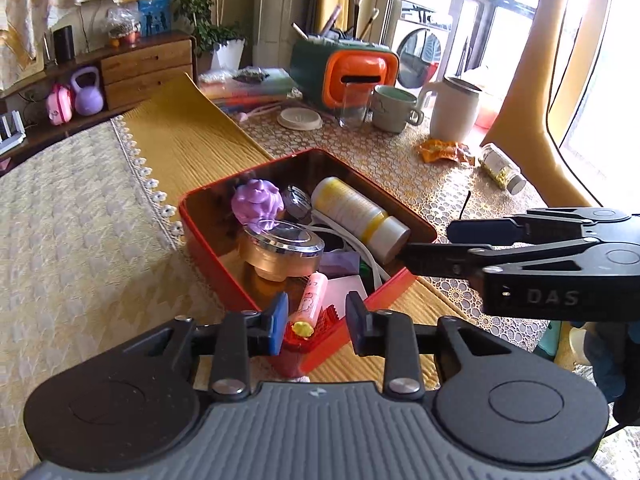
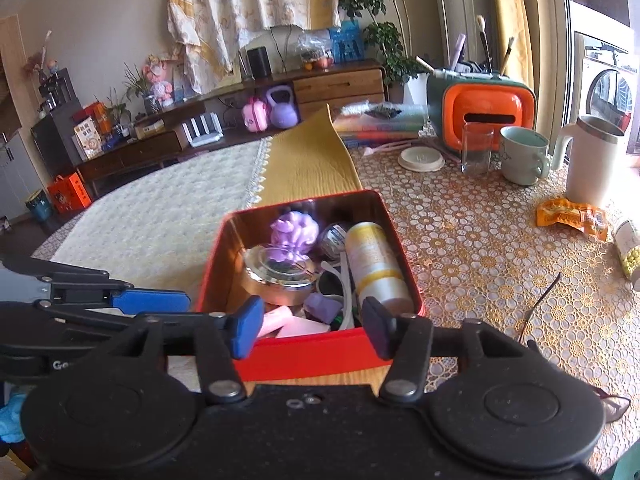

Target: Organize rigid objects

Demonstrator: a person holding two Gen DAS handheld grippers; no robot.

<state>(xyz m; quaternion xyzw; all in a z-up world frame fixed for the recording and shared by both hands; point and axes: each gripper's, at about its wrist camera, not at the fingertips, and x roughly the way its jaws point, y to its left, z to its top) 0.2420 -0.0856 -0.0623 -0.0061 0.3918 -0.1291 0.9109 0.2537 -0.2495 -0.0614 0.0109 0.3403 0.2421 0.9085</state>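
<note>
Left wrist view is showing the left gripper (image 1: 316, 324) hanging spread and empty over the near corner of the red tin (image 1: 416, 226), with the pink tube (image 1: 310, 302) lying just ahead between its fingers, long axis running nearly along them. Coming in from the right, the right gripper (image 2: 310, 326) is hovering parted and empty at the tin's near wall. Judging by reach, the left is nearer the tube.
</note>
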